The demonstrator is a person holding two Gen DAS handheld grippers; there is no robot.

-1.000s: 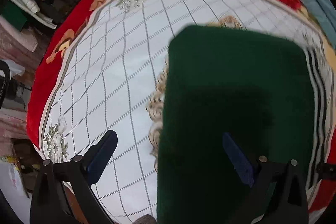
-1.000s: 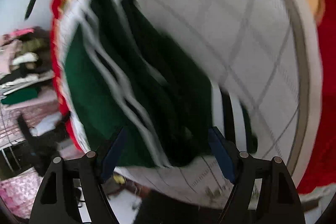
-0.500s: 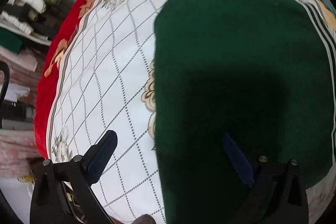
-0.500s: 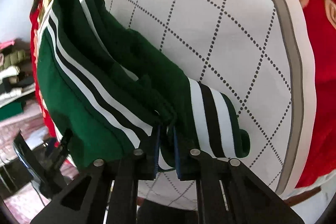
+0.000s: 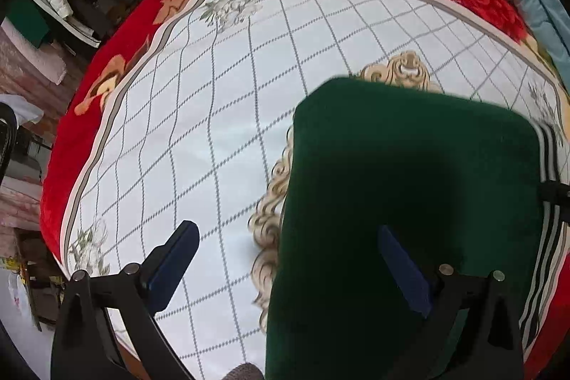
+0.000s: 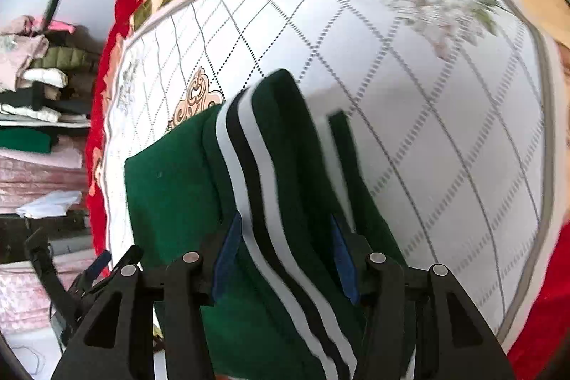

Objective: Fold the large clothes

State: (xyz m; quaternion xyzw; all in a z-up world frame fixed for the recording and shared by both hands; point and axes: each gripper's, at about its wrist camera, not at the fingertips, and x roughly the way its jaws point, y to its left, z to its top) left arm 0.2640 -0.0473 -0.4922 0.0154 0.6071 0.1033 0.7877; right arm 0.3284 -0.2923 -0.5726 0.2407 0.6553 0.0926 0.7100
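Green folded garment [image 5: 409, 202] lying on the quilted bed cover [image 5: 199, 116], cut off at 6 o'clock in both views. Striped edge [image 6: 256, 187] blurred. Left gripper [image 5: 285, 259] spread wide, empty; right gripper [image 6: 285, 248] parted, straddling stripes, contact unclear. Bare cover toward 10 o'clock; red blanket [image 5: 117, 34] bordering.
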